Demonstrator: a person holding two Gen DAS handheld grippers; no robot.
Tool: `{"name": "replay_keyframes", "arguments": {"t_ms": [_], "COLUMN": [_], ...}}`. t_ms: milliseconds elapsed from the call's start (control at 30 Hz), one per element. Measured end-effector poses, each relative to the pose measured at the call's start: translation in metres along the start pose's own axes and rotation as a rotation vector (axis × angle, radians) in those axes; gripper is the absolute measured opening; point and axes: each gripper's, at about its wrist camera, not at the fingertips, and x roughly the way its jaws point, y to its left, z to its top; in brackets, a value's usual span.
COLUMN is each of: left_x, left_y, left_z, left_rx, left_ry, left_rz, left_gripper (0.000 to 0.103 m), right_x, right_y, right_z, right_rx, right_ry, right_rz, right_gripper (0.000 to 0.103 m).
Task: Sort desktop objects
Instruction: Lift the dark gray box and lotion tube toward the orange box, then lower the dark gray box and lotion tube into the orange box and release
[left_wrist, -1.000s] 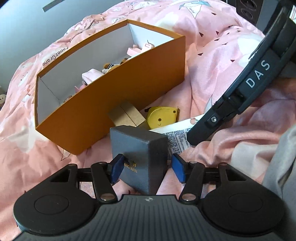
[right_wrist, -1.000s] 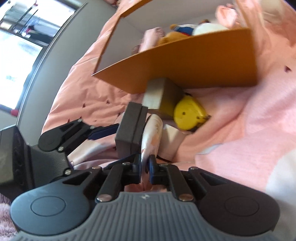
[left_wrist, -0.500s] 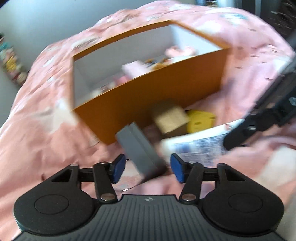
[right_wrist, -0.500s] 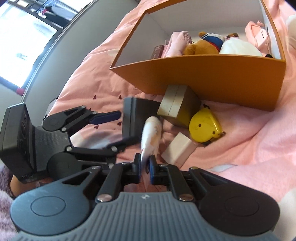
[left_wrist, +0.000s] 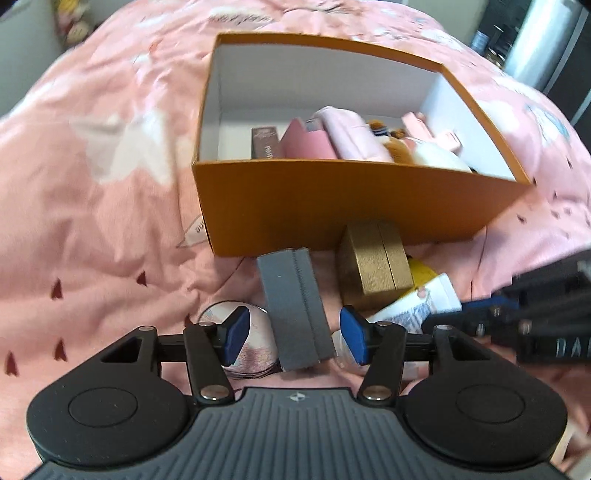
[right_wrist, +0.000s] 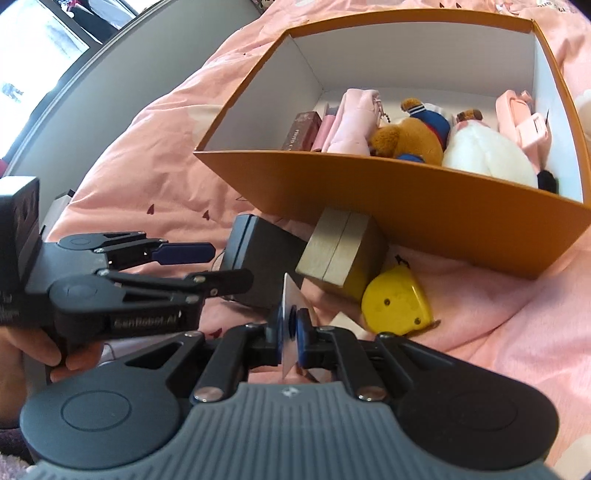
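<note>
A grey box (left_wrist: 293, 306) lies on the pink bedspread between the blue pads of my left gripper (left_wrist: 295, 332). Its jaws are opening, and a gap shows on both sides of the box. My right gripper (right_wrist: 291, 323) is shut on a thin white packet (right_wrist: 287, 295), seen edge-on and lifted off the bed. The same packet (left_wrist: 419, 301) shows at the right of the left wrist view. A gold box (left_wrist: 375, 258) leans on the orange box (left_wrist: 332, 206), with a yellow tape measure (right_wrist: 397, 302) beside it. A round disc (left_wrist: 255, 350) lies under the left finger.
The orange box (right_wrist: 424, 218) has a white inside and holds a plush bear (right_wrist: 410, 138), a white plush, pink pouches and a brown carton. A hand (right_wrist: 40, 350) holds the left gripper (right_wrist: 229, 264). Rumpled pink bedspread (left_wrist: 92, 221) spreads left of the box.
The left gripper has rolled and shifted, so the orange box now sits centred and its inside shows. The grey box is no longer upright between the pads. The right gripper has risen with the packet.
</note>
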Motion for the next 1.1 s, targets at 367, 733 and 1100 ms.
{"name": "replay_keyframes", "arguments": {"t_ms": [367, 733, 1100], "left_x": [0.0, -0.092, -0.084], "left_y": [0.008, 0.013, 0.01], "left_z": [-0.001, 0.043, 0.123], "left_rx": [-0.079, -0.071, -0.014], "left_ry": [0.032, -0.08, -0.126], "left_rz": [-0.022, -0.085, 0.049], "left_gripper": [0.039, 0.038, 0.037], "right_x": [-0.009, -0.076, -0.113], "right_y": [-0.003, 0.008, 0.003], "right_z": [-0.003, 0.024, 0.068], "right_rx": [0.007, -0.03, -0.007], "right_ry": [-0.013, -0.151, -0.305], "right_rz": [0.012, 0.107, 0.094], "right_gripper": [0.004, 0.004, 0.004]}}
